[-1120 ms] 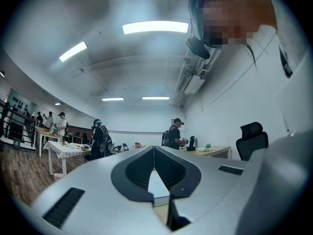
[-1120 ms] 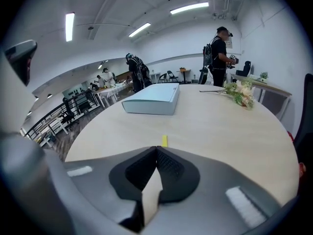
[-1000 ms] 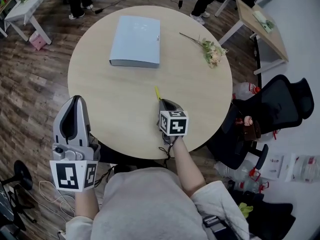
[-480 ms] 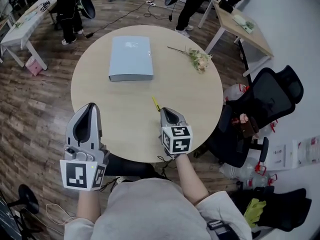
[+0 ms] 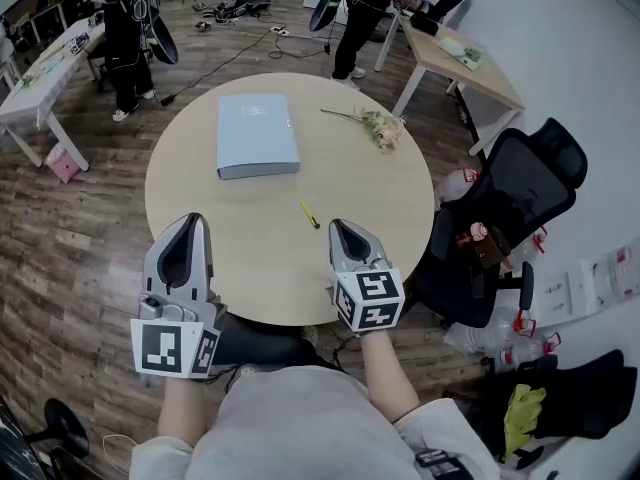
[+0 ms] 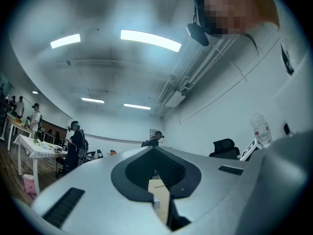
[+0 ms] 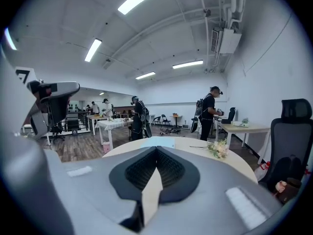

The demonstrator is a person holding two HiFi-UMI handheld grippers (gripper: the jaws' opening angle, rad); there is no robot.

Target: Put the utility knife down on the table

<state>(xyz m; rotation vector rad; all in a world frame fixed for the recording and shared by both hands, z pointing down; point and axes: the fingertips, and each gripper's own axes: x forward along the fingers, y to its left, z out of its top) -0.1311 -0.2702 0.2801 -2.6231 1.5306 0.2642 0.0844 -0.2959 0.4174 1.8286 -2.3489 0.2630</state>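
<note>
Utility knife on round table; both grippers empty.
Utility knife (image 5: 309,214): slim, yellow, flat and diagonal on bare tabletop, well in from the round table (image 5: 400,218) rim, just beyond the right gripper (image 5: 338,225). Closed pale blue binder (image 5: 257,134) and flower sprig (image 5: 372,126) lie far side. Left gripper (image 5: 186,219) at near-left rim. Both jaw pairs closed together, nothing between.

— Head view?
— From high overhead, facing steeply down on the round surface (image 5: 250,230), with left claw (image 5: 188,223) and right claw (image 5: 345,228) at the near edge.
— Claw views?
— Low, close behind own jaws. Right: level across the surface toward the flowers (image 7: 217,149), shared with overhead. Left: tilted up at the ceiling (image 6: 98,67).
</note>
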